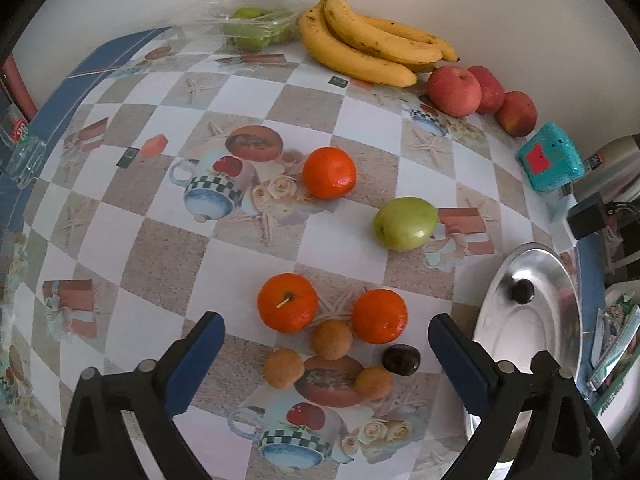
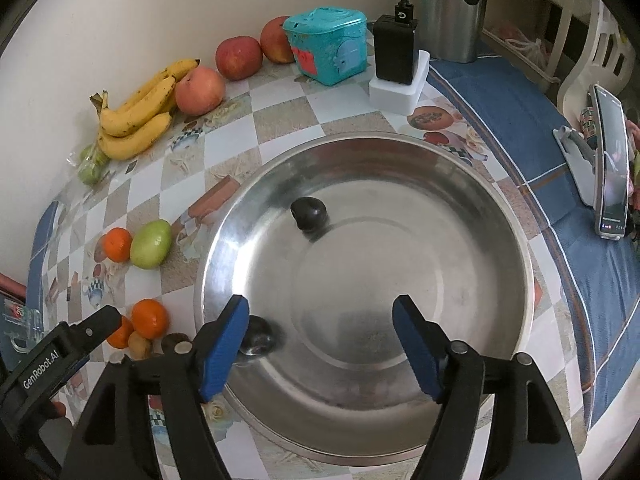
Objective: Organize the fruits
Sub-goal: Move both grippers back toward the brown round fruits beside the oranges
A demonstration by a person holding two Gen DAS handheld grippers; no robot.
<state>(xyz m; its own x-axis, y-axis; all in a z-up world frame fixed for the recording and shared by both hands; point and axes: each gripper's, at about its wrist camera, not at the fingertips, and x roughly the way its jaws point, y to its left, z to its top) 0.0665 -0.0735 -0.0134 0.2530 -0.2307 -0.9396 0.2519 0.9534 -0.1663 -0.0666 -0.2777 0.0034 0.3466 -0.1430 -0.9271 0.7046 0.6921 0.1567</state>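
Note:
In the left wrist view my left gripper (image 1: 326, 320) is open, its fingers wide apart above a cluster on the tablecloth: two oranges (image 1: 287, 302) (image 1: 379, 320), three small brown fruits (image 1: 332, 338) and a dark plum (image 1: 401, 360). Nothing is between its pads. Farther off lie a third orange (image 1: 329, 172) and a green apple (image 1: 405, 223). My right gripper (image 2: 320, 304) hangs open over the steel basin (image 2: 400, 240). One dark plum (image 2: 308, 210) rests in the basin. A second, blurred one (image 2: 258, 336) lies by the basin wall beside the right gripper's left finger.
Bananas (image 1: 368, 40), red apples (image 1: 454, 90) and a bag of green fruit (image 1: 256, 26) line the wall. A teal box (image 2: 328, 46), a black charger (image 2: 396, 50), a steel flask (image 2: 452, 8) and a phone on a stand (image 2: 610, 168) surround the basin.

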